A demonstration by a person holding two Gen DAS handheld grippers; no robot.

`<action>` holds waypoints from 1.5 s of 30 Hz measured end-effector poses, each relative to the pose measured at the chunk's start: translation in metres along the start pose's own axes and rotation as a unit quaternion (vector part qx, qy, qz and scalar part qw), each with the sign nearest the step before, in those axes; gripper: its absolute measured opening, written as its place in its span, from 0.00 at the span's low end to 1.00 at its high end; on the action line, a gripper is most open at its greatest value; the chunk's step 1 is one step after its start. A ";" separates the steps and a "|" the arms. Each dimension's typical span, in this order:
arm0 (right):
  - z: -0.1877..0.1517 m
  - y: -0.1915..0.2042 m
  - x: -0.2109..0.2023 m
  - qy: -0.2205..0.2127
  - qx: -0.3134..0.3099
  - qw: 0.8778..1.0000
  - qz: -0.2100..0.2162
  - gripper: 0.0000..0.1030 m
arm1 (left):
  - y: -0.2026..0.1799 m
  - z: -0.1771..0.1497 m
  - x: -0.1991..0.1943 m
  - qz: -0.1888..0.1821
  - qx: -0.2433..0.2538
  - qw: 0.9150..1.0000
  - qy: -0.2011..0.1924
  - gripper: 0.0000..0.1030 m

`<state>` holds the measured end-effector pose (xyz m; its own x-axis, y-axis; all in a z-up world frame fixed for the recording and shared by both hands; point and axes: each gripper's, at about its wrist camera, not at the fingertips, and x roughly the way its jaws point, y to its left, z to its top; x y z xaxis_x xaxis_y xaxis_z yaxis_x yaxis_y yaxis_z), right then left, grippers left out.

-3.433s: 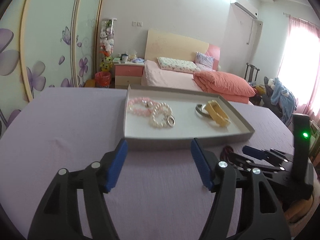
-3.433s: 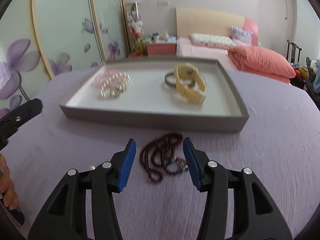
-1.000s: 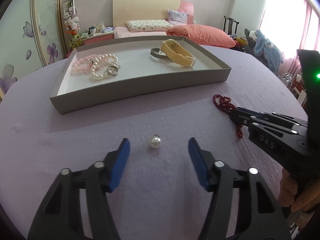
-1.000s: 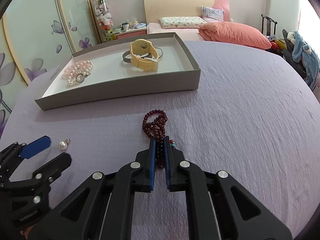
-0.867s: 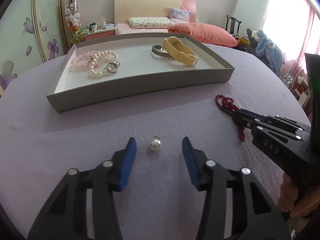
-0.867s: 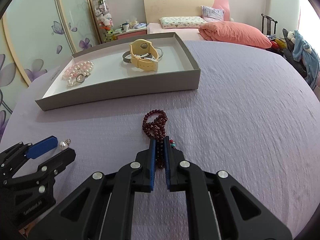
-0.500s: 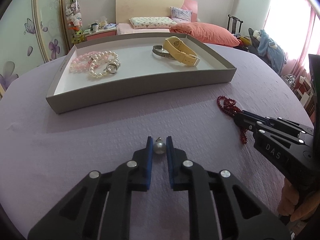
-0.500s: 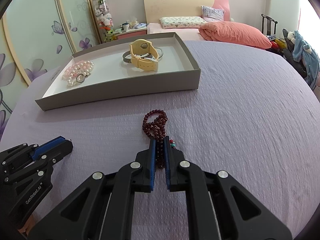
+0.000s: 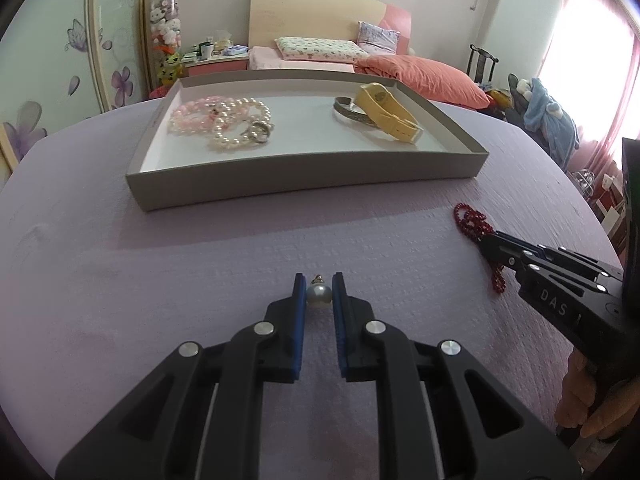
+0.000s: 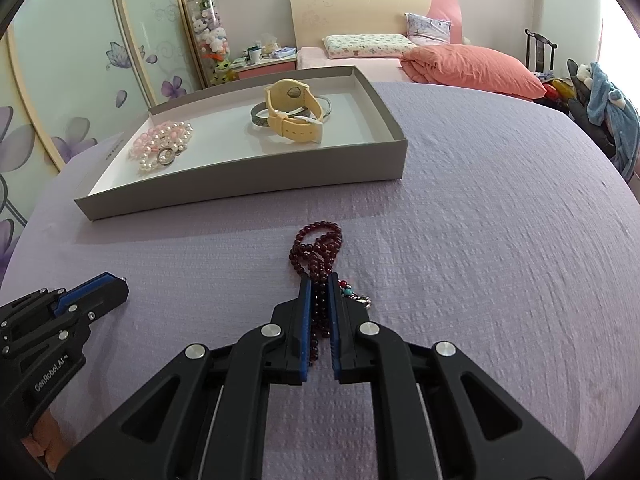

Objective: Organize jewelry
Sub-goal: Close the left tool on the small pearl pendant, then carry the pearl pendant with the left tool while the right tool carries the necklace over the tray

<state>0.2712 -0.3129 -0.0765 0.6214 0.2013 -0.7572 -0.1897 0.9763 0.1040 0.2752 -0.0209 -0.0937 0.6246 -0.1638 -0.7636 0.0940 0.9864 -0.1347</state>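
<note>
Purple textured cloth covers the table (image 9: 160, 280), both tools low over it. My left tool (image 9: 319, 294) is clenched on the pearl pendant (image 9: 319, 294): both blue pads press its sides, its small metal loop pokes out at the far end, and it sits right at the cloth, so I can't tell if it's lifted. My right tool (image 10: 319, 292) is clamped on the dark red bead necklace (image 10: 318, 248); strands run between the pads, the rest lies bunched on the cloth ahead of the tips, with a small turquoise bead and metal clasp just right of the pads. In the left wrist view the right tool (image 9: 490, 242) enters from the right edge with red beads trailing at its tip. Grey tray (image 9: 304, 188) sits farther back on the table, apart from both tools. Inside it: pink and white pearl bracelets (image 9: 224, 124) piled at the left end, a yellow watch (image 9: 388, 110) lying over a silver bangle (image 9: 352, 114) toward the right end. Behind the table, a bed with an orange duvet (image 10: 472, 66).
</note>
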 end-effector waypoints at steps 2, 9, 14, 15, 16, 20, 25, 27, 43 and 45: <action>0.000 0.002 -0.002 -0.006 -0.003 1.000 0.003 0.08 | 0.002 0.000 -0.002 0.000 -0.004 1.000 -0.004 0.14; 0.009 0.011 -0.018 -0.041 -0.010 0.999 0.017 0.06 | 0.009 0.003 -0.015 -0.001 -0.016 1.000 -0.026 0.14; 0.014 0.012 -0.032 -0.074 -0.015 0.997 0.025 0.05 | 0.011 0.007 -0.026 -0.005 -0.021 0.999 -0.050 0.14; 0.017 0.014 -0.036 -0.083 -0.017 0.996 0.026 0.05 | 0.011 0.009 -0.028 -0.005 -0.021 0.998 -0.053 0.14; 0.020 0.015 -0.039 -0.090 -0.018 0.995 0.027 0.05 | 0.011 0.010 -0.031 -0.005 -0.022 0.998 -0.058 0.13; 0.030 0.018 -0.050 -0.115 -0.020 0.993 0.034 0.05 | 0.012 0.017 -0.041 -0.006 -0.025 0.996 -0.080 0.14; 0.045 0.024 -0.060 -0.141 -0.024 0.989 0.041 0.05 | 0.014 0.026 -0.053 -0.004 -0.027 0.994 -0.102 0.14; 0.053 0.027 -0.065 -0.155 -0.026 0.987 0.042 0.05 | 0.017 0.032 -0.057 -0.001 -0.030 0.993 -0.110 0.13; 0.113 0.046 -0.088 -0.233 -0.032 0.970 0.061 0.05 | 0.022 0.093 -0.067 0.009 -0.026 0.986 -0.165 0.14; 0.118 0.049 -0.087 -0.239 -0.035 0.968 0.063 0.05 | 0.021 0.101 -0.064 0.009 -0.022 0.986 -0.168 0.14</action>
<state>0.2974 -0.2734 0.0709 0.8676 0.3484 -0.3549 -0.3277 0.9373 0.1190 0.3155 0.0115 0.0157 0.8478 -0.1249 -0.5154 0.0503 0.9864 -0.1562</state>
